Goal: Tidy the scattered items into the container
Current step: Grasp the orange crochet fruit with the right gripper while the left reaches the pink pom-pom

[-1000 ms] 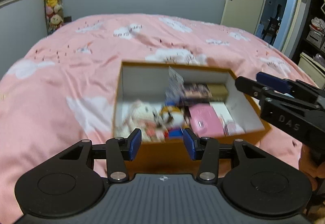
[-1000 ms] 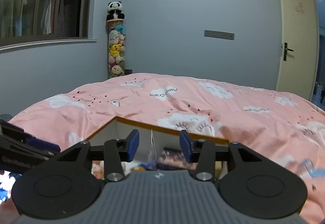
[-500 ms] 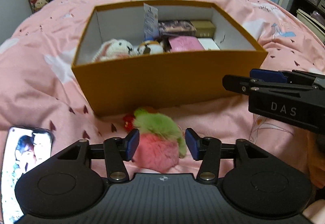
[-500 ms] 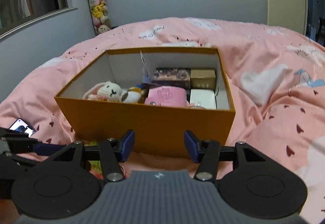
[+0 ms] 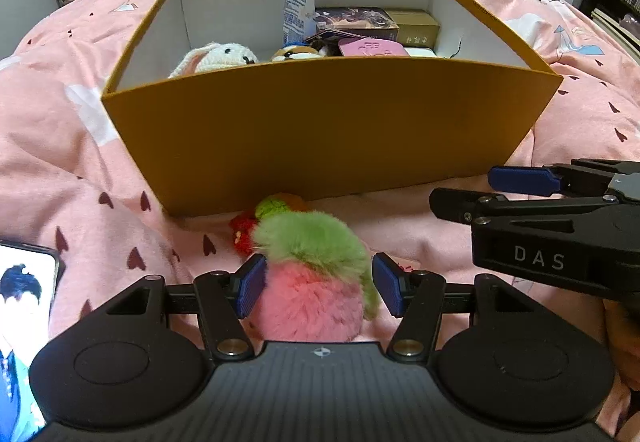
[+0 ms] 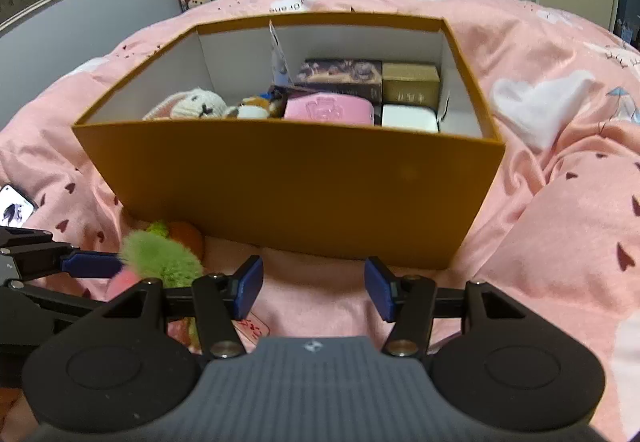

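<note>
Fluffy target: we saw a pink-and-green plush (image 5: 316,282) lying on the quilt (image 5: 60,145) just before the box (image 5: 320,129), well outside it.
Left gripper (image 5: 318,290): its jaws were opening, the plush sat between them, and the blue pads stood just beside the fur without pressing it; we judged it released.
Right gripper (image 6: 312,288): it stood spread over bare quilt with nothing between the pads, near the box's front wall.
Box contents: a white bunny (image 5: 216,55), a pink case (image 6: 328,107) and small cartons (image 6: 410,81) already lay inside; the left part looked freest.
Other strays: a red-and-orange toy (image 5: 244,232) touched the box's foot behind the plush, and a phone (image 5: 24,306) lay off to the left.
Step in hand: we judged it to be the grab of the plush.
How to do it well: we would sink the pads past the fur to the firm middle, close gently, then lift clear of the tall wall before moving over the free space.
Risk: pinching fur alone could let it slip.
</note>
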A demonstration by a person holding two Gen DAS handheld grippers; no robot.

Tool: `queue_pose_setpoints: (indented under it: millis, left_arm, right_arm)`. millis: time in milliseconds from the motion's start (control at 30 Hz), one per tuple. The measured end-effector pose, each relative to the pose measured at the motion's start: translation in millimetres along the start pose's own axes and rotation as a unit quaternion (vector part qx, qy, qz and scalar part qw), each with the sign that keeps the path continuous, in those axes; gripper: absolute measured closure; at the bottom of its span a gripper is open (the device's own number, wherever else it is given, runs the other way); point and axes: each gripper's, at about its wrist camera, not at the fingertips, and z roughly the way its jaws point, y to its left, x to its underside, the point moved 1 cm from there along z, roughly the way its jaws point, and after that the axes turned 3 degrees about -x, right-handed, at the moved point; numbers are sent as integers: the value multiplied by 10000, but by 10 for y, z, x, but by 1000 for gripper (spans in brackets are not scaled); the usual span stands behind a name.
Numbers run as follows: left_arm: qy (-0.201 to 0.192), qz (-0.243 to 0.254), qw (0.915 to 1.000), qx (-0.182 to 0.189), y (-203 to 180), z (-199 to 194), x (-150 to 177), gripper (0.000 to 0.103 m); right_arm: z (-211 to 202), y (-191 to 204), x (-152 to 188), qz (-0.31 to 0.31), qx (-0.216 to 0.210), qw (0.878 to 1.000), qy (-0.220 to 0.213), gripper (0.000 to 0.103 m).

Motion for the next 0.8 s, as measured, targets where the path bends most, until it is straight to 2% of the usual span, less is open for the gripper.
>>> queue_pose_setpoints:
  millis: [133, 267, 333, 433, 633, 800]
  left_arm:
    - [-5, -9, 10000, -95, -5, 100, 15, 35]
    - [180, -61, 9997, -159, 3, 235, 18, 35]
    - [320, -91, 9993, -193, 7, 307, 18, 42]
    - [432, -93, 9988, -228, 1, 349, 18, 48]
    - [378, 25, 9983, -438, -33, 233, 33, 57]
    - [266, 97, 9971, -709, -18, 57, 59, 60]
  right_arm:
    - [59, -39, -2, 13, -74, 9999, 92, 44]
    - [110, -81, 3, 36, -178, 9997, 154, 44]
    - [140, -90, -1, 29, -216, 9996, 178, 44]
    - [162, -89, -2, 10, -303, 9993, 197, 44]
    - [164, -39, -16, -126, -472, 9987, 163, 44]
    - [138, 7, -47, -225, -643, 9976, 116, 44]
